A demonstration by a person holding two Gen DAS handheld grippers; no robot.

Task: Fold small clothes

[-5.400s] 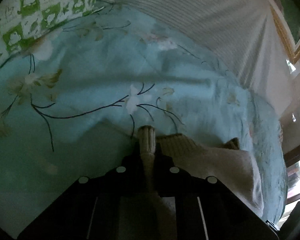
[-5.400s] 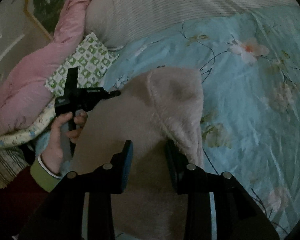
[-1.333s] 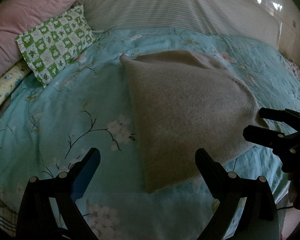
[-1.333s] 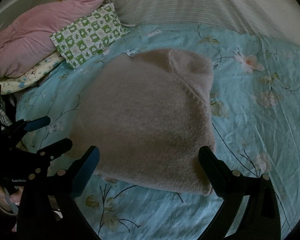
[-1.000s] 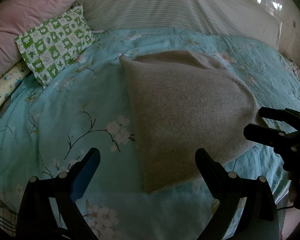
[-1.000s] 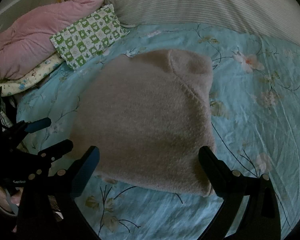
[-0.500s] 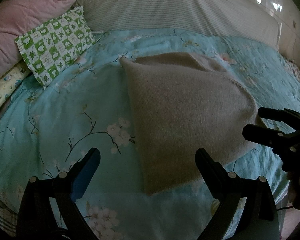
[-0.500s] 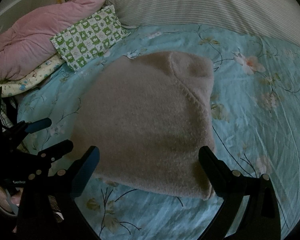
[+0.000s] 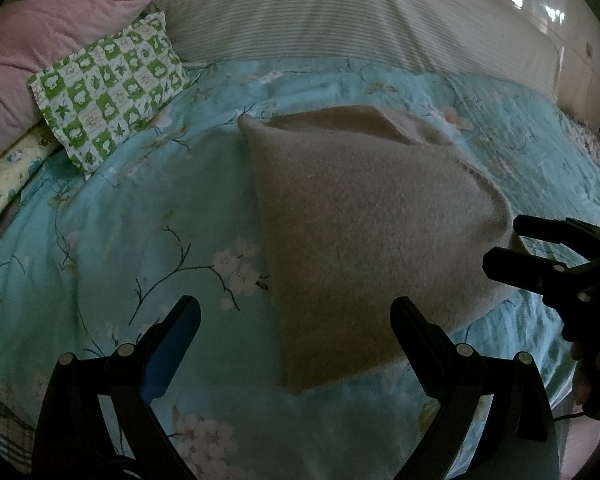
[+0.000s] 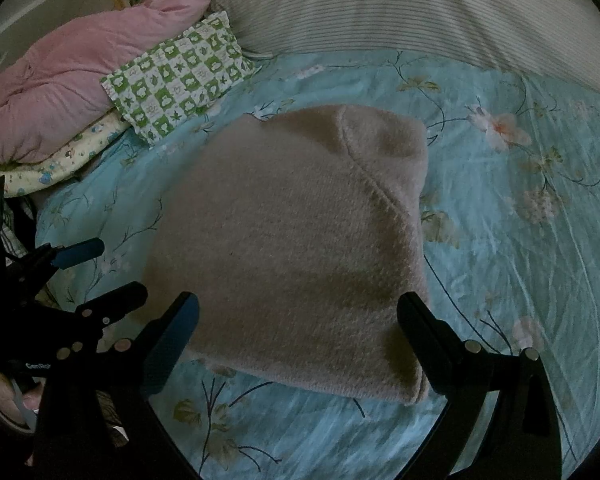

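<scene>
A beige knitted sweater [image 9: 364, 232] lies folded into a compact shape on the light blue floral bedspread [image 9: 112, 216]. It also shows in the right wrist view [image 10: 296, 240]. My left gripper [image 9: 296, 320] is open and empty, held above the sweater's near left corner. My right gripper [image 10: 298, 316] is open and empty, held above the sweater's near edge. The right gripper also shows at the right of the left wrist view [image 9: 548, 248]. The left gripper also shows at the left of the right wrist view [image 10: 92, 272].
A green and white checked pillow [image 9: 108, 96] lies at the back left, with a pink quilt [image 10: 60, 68] behind it. A striped white bolster [image 9: 340, 16] runs along the head of the bed.
Earlier my left gripper was shut on a sweater cuff and the right was over the sweater. Now both are open, pulled back, and the sweater lies folded. In the last second little has moved.
</scene>
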